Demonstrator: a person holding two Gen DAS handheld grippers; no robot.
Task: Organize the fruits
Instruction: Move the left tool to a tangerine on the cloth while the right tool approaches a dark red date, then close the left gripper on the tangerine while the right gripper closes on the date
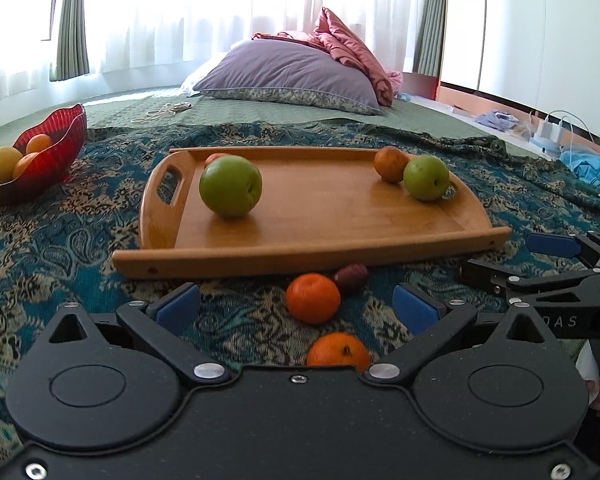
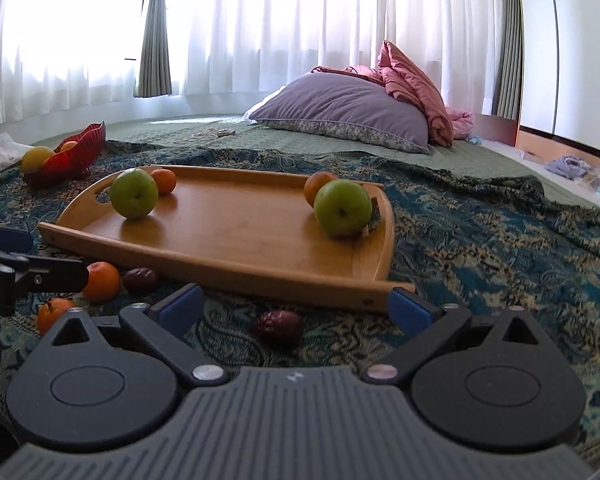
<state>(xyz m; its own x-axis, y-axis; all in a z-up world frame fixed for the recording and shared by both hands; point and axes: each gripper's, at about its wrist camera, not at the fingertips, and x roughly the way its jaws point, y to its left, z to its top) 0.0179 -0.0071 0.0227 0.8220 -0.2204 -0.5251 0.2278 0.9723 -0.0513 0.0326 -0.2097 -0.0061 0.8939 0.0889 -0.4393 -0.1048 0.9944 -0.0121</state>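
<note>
A wooden tray (image 1: 340, 236) (image 2: 236, 248) lies on a patterned cloth, holding two green apples (image 1: 230, 185) (image 1: 426, 177) (image 2: 133, 193) (image 2: 342, 207) and two small oranges (image 1: 389, 163) (image 2: 165, 181). In front of the tray lie two tangerines (image 1: 313, 297) (image 1: 338, 349) (image 2: 101, 275) and a dark red date (image 1: 351, 277) (image 2: 139, 278). My left gripper (image 1: 296, 309) is open, just short of the nearer tangerine. My right gripper (image 2: 296, 310) is open over another dark date (image 2: 280, 327). The right gripper also shows at the right edge of the left wrist view (image 1: 540, 264).
A red glass bowl (image 1: 66, 140) (image 2: 85, 152) with oranges and a yellow fruit (image 1: 0, 166) sits at the far left. A purple pillow (image 1: 292, 76) and pink quilt (image 1: 352, 48) lie behind. Chargers and cables (image 1: 552, 130) sit on the floor at right.
</note>
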